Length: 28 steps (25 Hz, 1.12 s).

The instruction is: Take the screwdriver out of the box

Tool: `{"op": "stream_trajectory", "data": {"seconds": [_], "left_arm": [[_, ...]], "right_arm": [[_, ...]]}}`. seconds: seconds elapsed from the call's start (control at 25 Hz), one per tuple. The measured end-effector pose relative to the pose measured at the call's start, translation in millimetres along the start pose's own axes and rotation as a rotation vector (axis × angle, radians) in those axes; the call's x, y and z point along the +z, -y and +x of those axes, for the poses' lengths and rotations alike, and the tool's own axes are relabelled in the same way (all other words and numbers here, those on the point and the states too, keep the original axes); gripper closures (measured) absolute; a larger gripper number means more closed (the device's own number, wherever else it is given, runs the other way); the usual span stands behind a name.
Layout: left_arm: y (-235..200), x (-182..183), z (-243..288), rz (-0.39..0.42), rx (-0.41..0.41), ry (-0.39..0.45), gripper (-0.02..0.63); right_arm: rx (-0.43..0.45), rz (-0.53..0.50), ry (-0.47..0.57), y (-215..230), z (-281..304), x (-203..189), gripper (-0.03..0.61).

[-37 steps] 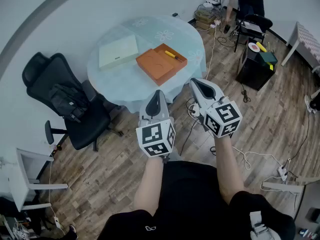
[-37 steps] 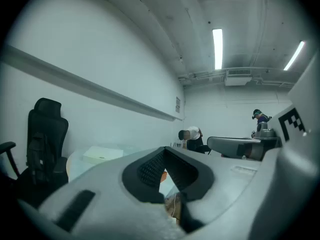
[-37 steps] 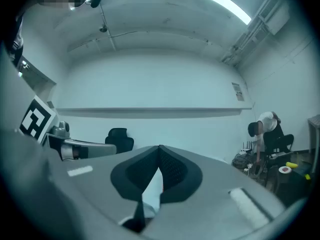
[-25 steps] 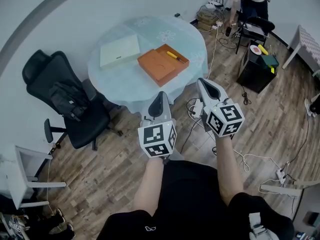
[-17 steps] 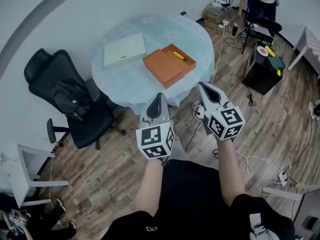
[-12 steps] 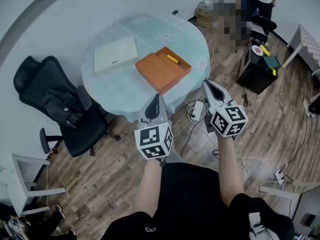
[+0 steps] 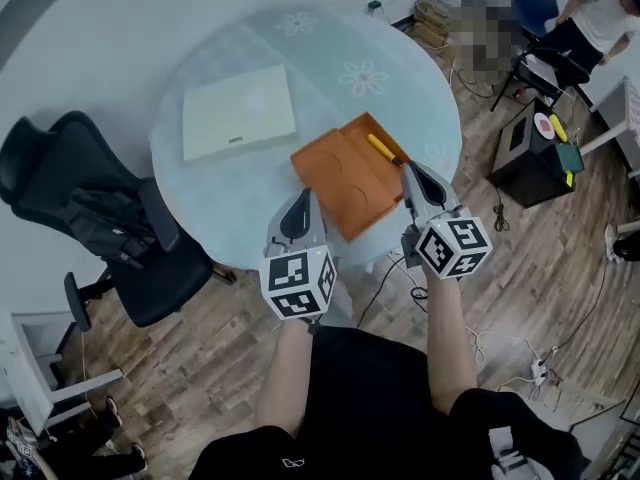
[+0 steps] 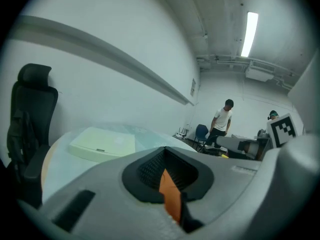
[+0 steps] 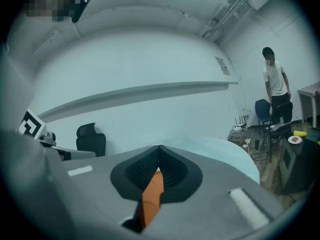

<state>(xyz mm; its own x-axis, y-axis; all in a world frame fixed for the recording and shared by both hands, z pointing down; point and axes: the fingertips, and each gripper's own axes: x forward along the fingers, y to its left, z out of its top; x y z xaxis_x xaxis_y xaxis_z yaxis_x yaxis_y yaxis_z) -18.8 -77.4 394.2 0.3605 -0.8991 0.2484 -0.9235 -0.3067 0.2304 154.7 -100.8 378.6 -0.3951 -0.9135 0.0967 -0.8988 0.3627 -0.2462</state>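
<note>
An open orange box (image 7: 348, 176) lies on the round pale-blue table (image 7: 230, 198), near its front right edge. A yellow-handled screwdriver (image 7: 381, 148) rests in the box's far right part. My left gripper (image 7: 302, 197) hangs over the table's near edge, just left of the box, its jaws pressed together with nothing held. My right gripper (image 7: 411, 169) is over the box's right corner, a little short of the screwdriver, also shut and empty. In both gripper views only an orange sliver shows through the closed jaws (image 8: 165, 150) (image 9: 159, 147); the screwdriver is hidden there.
A flat pale-green box (image 7: 238, 114) lies on the table's left half. A black office chair (image 7: 95, 208) stands left of the table. A black side stand (image 7: 540, 148) and floor cables are at the right. A person (image 7: 600, 8) stands at the far right.
The table and box have come much closer. Both grippers moved forward from above the floor to the table's near edge beside the orange box, still shut.
</note>
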Motion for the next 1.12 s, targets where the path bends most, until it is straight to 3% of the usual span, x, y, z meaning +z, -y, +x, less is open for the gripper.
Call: {"op": "stream_trajectory", "data": {"seconds": [0.28,0.6,0.76,0.84,0.92,1.12], "left_arm": [[-56.0,21.9,89.1,-0.074,-0.024,-0.062,0.611],[-32.1,-14.9,143.5,-0.118,-0.132,-0.173,0.611],[-37.3,-22.9,151.3,-0.144,-0.110,-0.190,0.611],[-47.1,-18.2,154.2,-0.158,-0.092,-0.183,0.611],[-58.2,-16.0,157.8,-0.176,-0.072,-0.175,0.611],[-72.3,-26.3,161.0,-0.213,-0.036,-0.188,0.611]], "right_arm": [[-0.075,-0.036,-0.043,26.6,90.5,17.6,0.566],[-0.170,-0.120,-0.271,70.7,98.1,-38.6,0.566],[-0.137,-0.200,-0.422,73.8,108.8,-79.5,0.565],[-0.126,-0.205,-0.461,72.9,120.2,-88.7,0.486],[-0.106,-0.236,-0.506,72.1,136.3,-97.9,0.474],[-0.053,-0.459,-0.707,81.2,168.1,-133.9,0.474]]}}
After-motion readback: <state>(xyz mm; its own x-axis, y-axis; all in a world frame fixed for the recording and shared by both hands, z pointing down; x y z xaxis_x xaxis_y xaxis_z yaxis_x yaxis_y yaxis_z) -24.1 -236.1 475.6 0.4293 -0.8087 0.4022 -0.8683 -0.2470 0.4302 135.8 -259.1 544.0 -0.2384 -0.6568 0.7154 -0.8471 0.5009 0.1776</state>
